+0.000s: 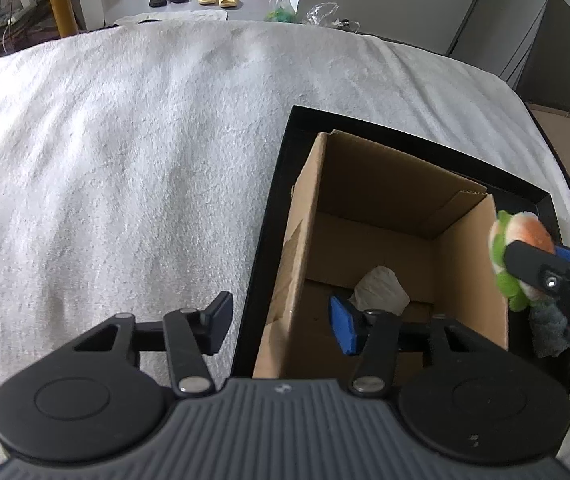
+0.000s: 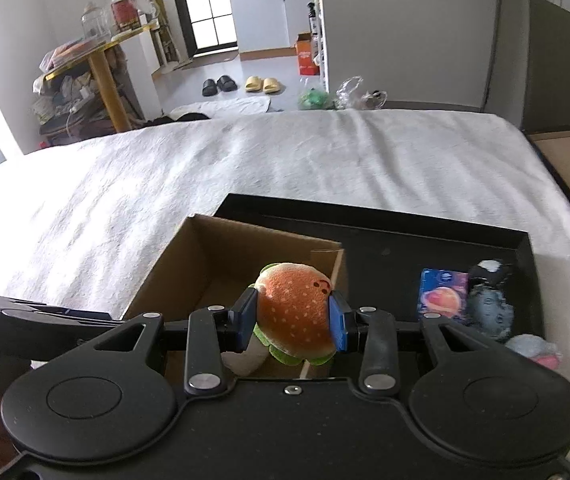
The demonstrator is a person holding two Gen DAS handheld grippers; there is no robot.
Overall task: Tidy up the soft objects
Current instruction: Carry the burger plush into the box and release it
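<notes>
My right gripper (image 2: 292, 319) is shut on a plush hamburger toy (image 2: 295, 312) with an orange bun and green lettuce, held over the near right corner of an open cardboard box (image 2: 205, 264). The toy also shows in the left wrist view (image 1: 519, 252) beside the box's right wall (image 1: 473, 264). A white soft object (image 1: 381, 290) lies on the box floor. My left gripper (image 1: 281, 322) is open and empty, its jaws straddling the box's left wall. The box stands in a black tray (image 1: 273, 208).
In the tray (image 2: 405, 236) right of the box lie a small blue and pink packet (image 2: 443, 290), a dark grey soft toy (image 2: 489, 300) and a light blue and pink soft object (image 2: 535, 348). The tray rests on a white bedspread (image 1: 125, 152). Slippers and furniture stand beyond the bed.
</notes>
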